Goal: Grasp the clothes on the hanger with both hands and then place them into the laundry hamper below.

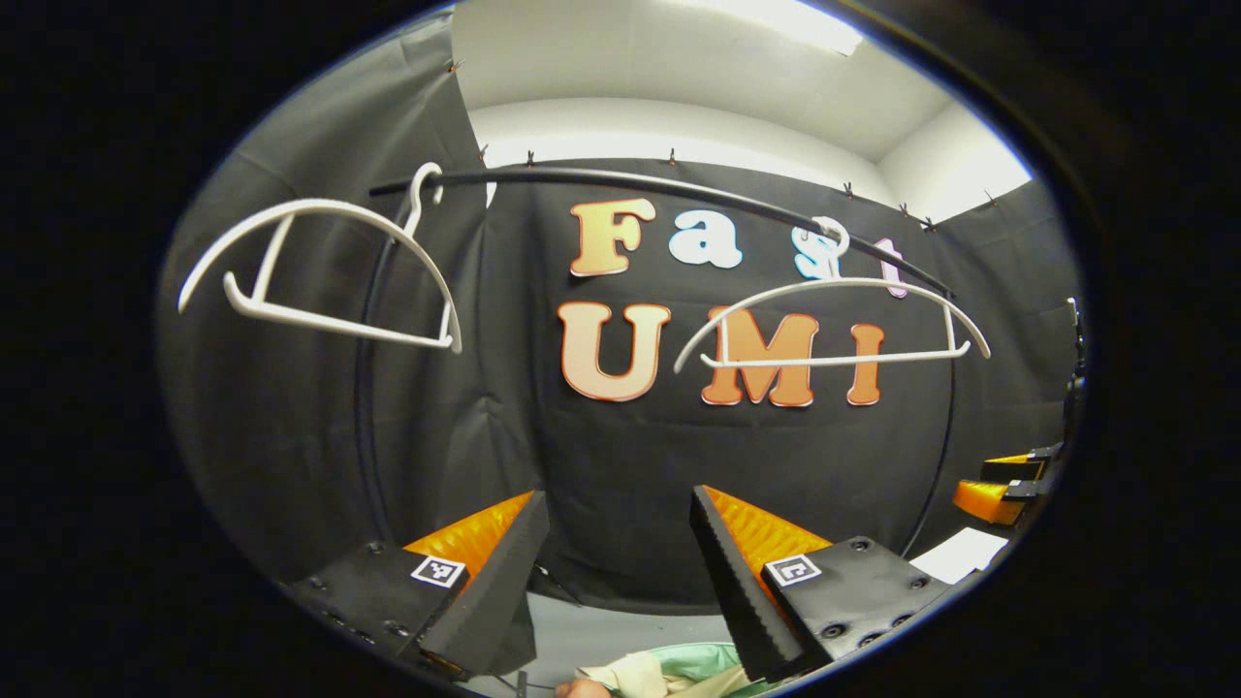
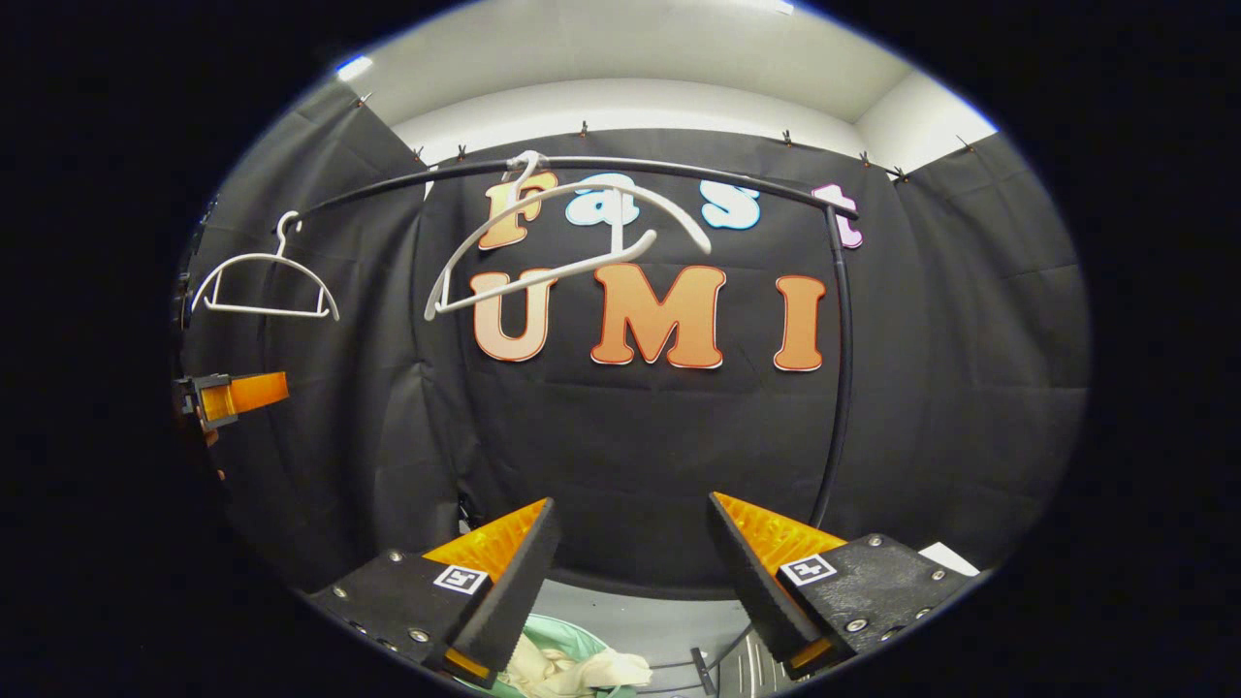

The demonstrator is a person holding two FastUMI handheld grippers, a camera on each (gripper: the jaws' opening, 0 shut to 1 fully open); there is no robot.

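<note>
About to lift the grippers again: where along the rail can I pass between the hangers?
Free stretch: the rail between the left hanger and the right hanger, both bare. Right gripper view shows more bare rail right of the tilted hanger. Crowded below: clothes fill the hamper.

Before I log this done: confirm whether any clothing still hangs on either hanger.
No: in the left gripper view the left hanger and right hanger hang bare on the rail.

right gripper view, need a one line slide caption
Open right gripper faces two bare white hangers on the rail, with pale clothes already in the green hamper below.
</note>
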